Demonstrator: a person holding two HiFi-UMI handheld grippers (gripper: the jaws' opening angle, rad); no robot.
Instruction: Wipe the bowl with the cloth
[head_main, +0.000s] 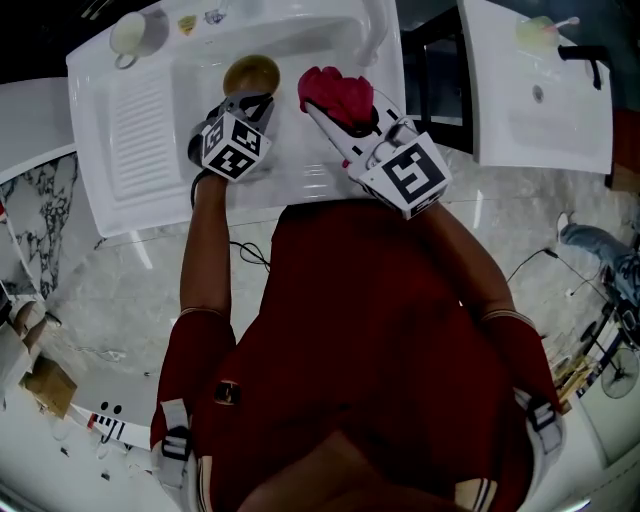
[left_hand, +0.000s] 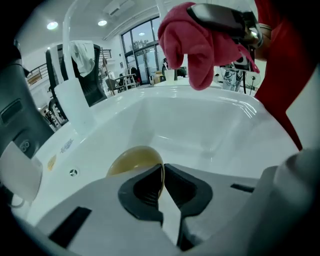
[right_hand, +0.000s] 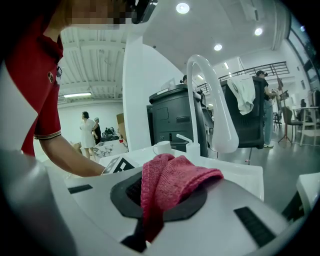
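Holding the translucent amber round bowl (head_main: 250, 73) by its rim, left gripper (left_hand: 162, 184) clamped shut, bowl tilted over the white ceramic sink (left_hand: 200, 130). Right gripper (right_hand: 162, 202) pinches the crumpled pink knitted cloth (right_hand: 175, 175), raised beside the bowl, apart from it; likely staged for wiping.

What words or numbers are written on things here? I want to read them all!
No words or numbers can be read.
The cube on the left gripper and the cube on the right gripper: square patterns only, no letters.
The small print on the sink: too blurred.
The stickers on the sink's edge: too small.
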